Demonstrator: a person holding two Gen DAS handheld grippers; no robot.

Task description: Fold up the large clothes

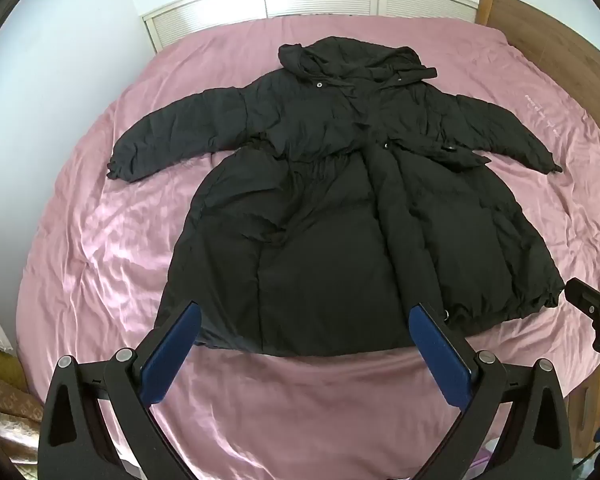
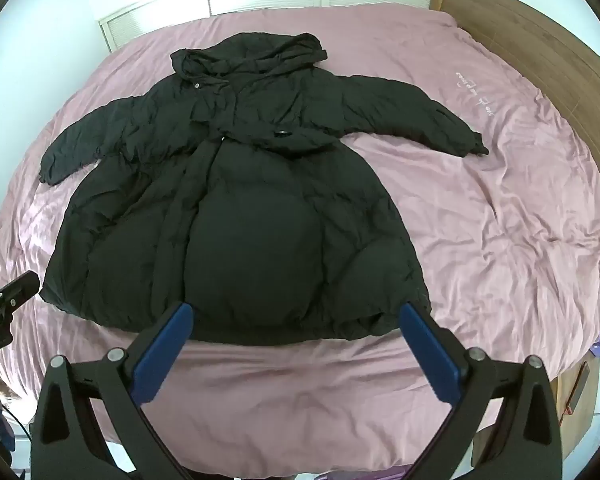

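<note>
So, coat: the black puffer coat (image 1: 340, 208) lies flat on the pink bed (image 1: 100, 240), sleeves spread, hood far from us.
Left claw (image 1: 304, 340): jaws apart, empty, hovering near the hem.
Right claw (image 2: 296, 340): likewise apart and empty — just short of the hem.
Handling: we judge it soft, bulky, slippery — springy when folded.
Hold: we'd pinch a sleeve cuff (image 1: 120, 164) or hem corner.

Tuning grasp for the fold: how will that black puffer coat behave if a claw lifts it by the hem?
The black puffer coat looks quilted and wrinkled, so probably floppy, draping rather than holding shape. Its puffy fill suggests light for its bulk. The smooth shell may slip on the pink sheet.
</note>
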